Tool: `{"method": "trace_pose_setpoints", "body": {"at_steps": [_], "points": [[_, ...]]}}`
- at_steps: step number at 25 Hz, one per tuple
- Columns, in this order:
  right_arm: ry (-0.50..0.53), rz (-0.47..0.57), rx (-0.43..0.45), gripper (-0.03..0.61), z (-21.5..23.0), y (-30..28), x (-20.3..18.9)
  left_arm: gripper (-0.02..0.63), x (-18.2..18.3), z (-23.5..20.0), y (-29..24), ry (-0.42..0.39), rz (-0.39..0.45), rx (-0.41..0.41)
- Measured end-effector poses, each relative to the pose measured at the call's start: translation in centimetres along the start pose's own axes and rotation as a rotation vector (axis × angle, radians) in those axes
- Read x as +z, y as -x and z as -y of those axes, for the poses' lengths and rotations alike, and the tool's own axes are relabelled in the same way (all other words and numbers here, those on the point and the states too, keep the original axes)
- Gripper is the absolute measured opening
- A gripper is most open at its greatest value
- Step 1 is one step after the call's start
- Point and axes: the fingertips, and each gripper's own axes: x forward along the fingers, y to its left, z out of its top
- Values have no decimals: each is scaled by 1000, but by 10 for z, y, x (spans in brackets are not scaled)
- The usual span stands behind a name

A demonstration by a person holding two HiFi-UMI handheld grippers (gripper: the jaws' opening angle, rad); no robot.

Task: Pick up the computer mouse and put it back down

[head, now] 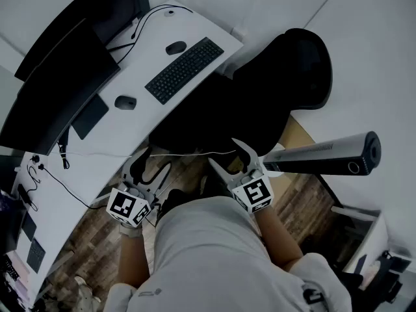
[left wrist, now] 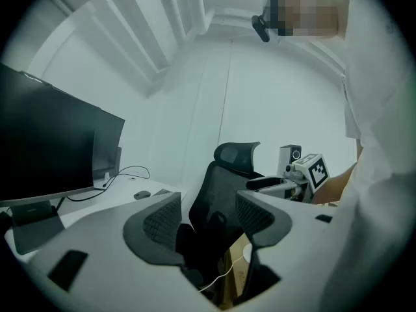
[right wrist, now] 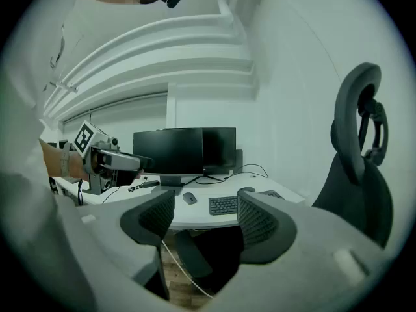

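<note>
Two dark computer mice lie on the white curved desk (head: 195, 28): one (head: 125, 102) left of the black keyboard (head: 184, 69), the other (head: 175, 47) beyond it. In the right gripper view the nearer mouse (right wrist: 189, 198) sits left of the keyboard (right wrist: 224, 205) and the other mouse (right wrist: 246, 189) behind it. One mouse (left wrist: 142, 194) shows far off in the left gripper view. Both grippers hang close to the person's body, well short of the desk. The left gripper (head: 151, 166) is open and empty. The right gripper (head: 229, 158) is also open and empty.
Two black monitors (head: 62, 77) stand along the desk's far side, with cables (head: 52, 174) trailing off its end. A black office chair (head: 286, 77) is pushed up against the desk in front of the grippers. A silver tube-shaped device (head: 325, 155) lies to the right over the wooden floor.
</note>
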Motion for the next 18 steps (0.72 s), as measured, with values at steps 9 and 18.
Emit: {"method": "trace_pose_setpoints", "body": {"at_steps": [9,18], "points": [[-14,11,108,299,27,-6,0,261,-7,12,-45,1,-43,37],[-63,-8,99,299,42,-31,-5,261,-9,-8,-71,-14,-89,55]]}}
